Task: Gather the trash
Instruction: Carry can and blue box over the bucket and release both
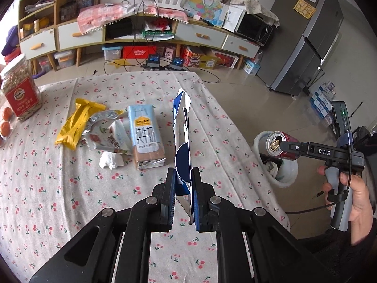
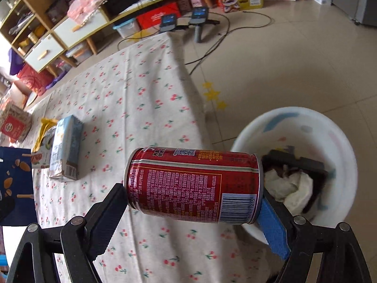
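Note:
My left gripper is shut on a blue and white snack wrapper, held upright above the cherry-print tablecloth. My right gripper is shut on a red drink can, held sideways by its two ends over the table's right edge, beside the white trash bin. The can and bin also show in the left wrist view. On the table lie a light blue milk carton, a yellow wrapper, a silver printed snack bag and a crumpled white tissue.
A jar with a red label and oranges stand at the table's far left. The bin holds white tissue and a dark box. A grey fridge, low shelving and floor cables lie beyond.

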Available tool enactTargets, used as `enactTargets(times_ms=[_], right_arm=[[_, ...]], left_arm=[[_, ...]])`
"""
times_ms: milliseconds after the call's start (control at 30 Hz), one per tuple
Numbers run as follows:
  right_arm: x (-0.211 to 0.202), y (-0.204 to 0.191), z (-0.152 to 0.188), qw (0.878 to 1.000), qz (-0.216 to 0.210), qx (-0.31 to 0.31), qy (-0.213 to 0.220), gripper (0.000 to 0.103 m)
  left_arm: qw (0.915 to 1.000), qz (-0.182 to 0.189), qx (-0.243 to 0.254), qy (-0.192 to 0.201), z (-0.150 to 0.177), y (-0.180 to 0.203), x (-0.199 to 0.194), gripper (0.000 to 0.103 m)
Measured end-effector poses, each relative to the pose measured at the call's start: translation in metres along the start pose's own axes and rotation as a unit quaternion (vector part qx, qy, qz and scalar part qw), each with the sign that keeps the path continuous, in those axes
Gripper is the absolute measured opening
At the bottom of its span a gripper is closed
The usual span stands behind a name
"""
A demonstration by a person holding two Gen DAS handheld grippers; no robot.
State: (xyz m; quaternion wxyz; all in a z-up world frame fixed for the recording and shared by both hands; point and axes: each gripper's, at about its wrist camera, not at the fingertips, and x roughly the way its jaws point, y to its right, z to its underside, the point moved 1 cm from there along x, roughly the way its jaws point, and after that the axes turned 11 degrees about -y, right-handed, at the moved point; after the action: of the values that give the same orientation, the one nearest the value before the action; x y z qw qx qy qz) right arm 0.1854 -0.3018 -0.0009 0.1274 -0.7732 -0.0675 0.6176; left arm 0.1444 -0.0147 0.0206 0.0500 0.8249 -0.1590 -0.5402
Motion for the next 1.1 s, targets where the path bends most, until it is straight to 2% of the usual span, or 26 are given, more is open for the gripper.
enactTargets(times_ms=[200,433,667,900,967,1000,1033,1100], right_arm=[[-0.023,0.073,0.006,0.997,0.017,0.07,0.015,0.088],[-0.036,0.13,0.023,0.994,0.023,0.106,0.014,0.088],[-0.045,0.163,0.033,0.991,0.02,0.133,0.014,0.088],[-0.051,0.173,0.034,0.989,0.017,0.146,0.021,0.088],[-0.051,0.173,0.033,0.989,0.018,0.147,0.021,0.088],[-0.051,0.173,0.032,0.989,0.019,0.148,0.021,0.088],[-0.051,0.174,0.033,0.988,0.019,0.149,0.022,0.088],[-0.051,0.174,0.032,0.988,0.019,0.151,0.023,0.088]], left_arm=[[0.9987,0.021,0.039,-0.024,-0.01,0.052,0.029,0.012],[0.9937,0.064,0.074,-0.055,-0.025,0.123,0.077,0.012],[0.9862,0.103,0.107,-0.074,-0.038,0.188,0.125,0.013],[0.9865,0.088,0.118,-0.071,-0.053,0.209,0.157,0.014],[0.9851,0.077,0.118,-0.098,-0.059,0.209,0.17,0.033],[0.986,0.058,0.113,-0.108,-0.061,0.208,0.174,0.058],[0.9873,0.049,0.113,-0.101,-0.061,0.206,0.173,0.072],[0.9887,0.049,0.115,-0.083,-0.062,0.201,0.165,0.072]])
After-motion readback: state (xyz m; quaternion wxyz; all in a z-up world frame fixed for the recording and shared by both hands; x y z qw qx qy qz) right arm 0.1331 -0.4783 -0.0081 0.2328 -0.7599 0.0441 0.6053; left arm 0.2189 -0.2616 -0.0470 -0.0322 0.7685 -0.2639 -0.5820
